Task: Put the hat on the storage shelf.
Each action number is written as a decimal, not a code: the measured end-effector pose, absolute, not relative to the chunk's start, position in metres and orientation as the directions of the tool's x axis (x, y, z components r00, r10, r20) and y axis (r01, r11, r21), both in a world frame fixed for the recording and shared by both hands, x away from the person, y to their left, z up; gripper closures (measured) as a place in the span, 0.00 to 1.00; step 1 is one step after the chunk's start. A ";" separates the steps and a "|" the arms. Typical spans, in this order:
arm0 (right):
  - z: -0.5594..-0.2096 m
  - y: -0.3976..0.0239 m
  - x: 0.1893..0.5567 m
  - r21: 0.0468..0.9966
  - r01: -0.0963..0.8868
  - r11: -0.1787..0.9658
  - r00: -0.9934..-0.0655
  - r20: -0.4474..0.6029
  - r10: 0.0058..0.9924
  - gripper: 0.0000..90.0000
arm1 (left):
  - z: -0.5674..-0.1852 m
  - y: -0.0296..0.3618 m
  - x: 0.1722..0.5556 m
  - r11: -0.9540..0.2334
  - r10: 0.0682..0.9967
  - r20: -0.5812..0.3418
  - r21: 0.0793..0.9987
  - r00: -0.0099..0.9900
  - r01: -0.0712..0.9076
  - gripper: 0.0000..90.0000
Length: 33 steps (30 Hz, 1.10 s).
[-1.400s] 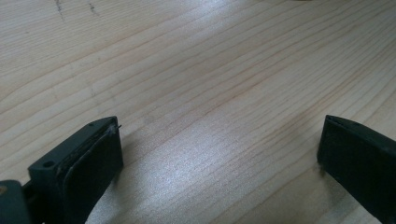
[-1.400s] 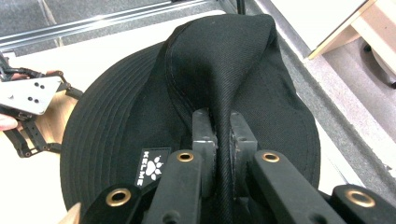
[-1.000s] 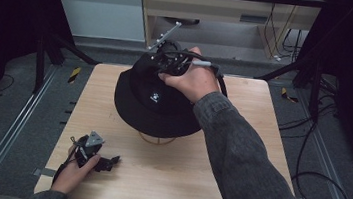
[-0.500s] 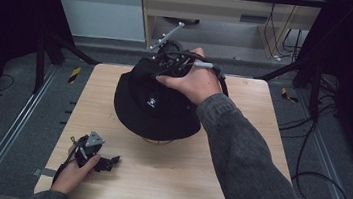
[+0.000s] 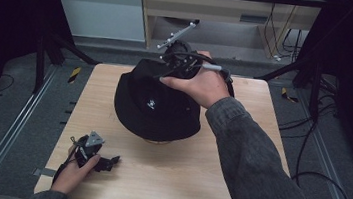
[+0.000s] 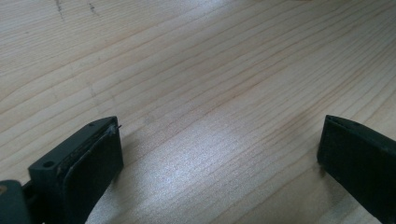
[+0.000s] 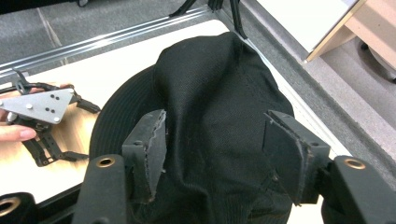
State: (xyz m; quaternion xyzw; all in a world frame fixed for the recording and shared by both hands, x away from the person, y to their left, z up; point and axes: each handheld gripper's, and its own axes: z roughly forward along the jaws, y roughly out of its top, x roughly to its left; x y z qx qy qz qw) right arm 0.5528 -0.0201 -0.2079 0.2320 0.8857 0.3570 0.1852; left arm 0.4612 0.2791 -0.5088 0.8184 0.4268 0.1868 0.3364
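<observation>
Your right claw (image 7: 212,154) had just been opening, its jaws standing apart on either side of the black bucket hat's (image 5: 156,105) crown, the pads no longer pressing the cloth. The hat sat near the middle of the wooden desk (image 5: 185,181), toward the far edge, brim down, a small white emblem facing you. Your right hand (image 5: 201,82) hovered over the hat's far side, and its cable looped there. Your left claw (image 5: 107,162) rested released at the desk's near left corner, well apart from the hat, with only bare wood between its jaws. Beyond the desk stood a pale cabinet (image 5: 214,13) and black frame legs (image 5: 59,48); loose cables (image 5: 315,186) lay on the grey floor at the right.
</observation>
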 end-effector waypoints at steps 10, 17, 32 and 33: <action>-0.206 -0.034 0.546 0.742 0.284 0.607 -0.809 -0.154 0.568 0.36 | -0.509 0.279 0.461 -0.409 0.825 0.020 0.711 0.565 0.572 0.00; -0.205 -0.044 0.541 0.758 0.290 0.584 -0.800 -0.143 0.583 0.33 | -0.509 0.279 0.461 -0.410 0.825 0.020 0.709 0.565 0.573 0.00; -0.211 -0.071 0.530 0.780 0.315 0.541 -0.773 -0.120 0.623 0.22 | -0.509 0.279 0.461 -0.410 0.825 0.020 0.709 0.565 0.573 0.00; -0.211 -0.073 0.530 0.781 0.313 0.541 -0.772 -0.122 0.623 0.22 | -0.509 0.279 0.461 -0.409 0.825 0.019 0.709 0.564 0.574 0.00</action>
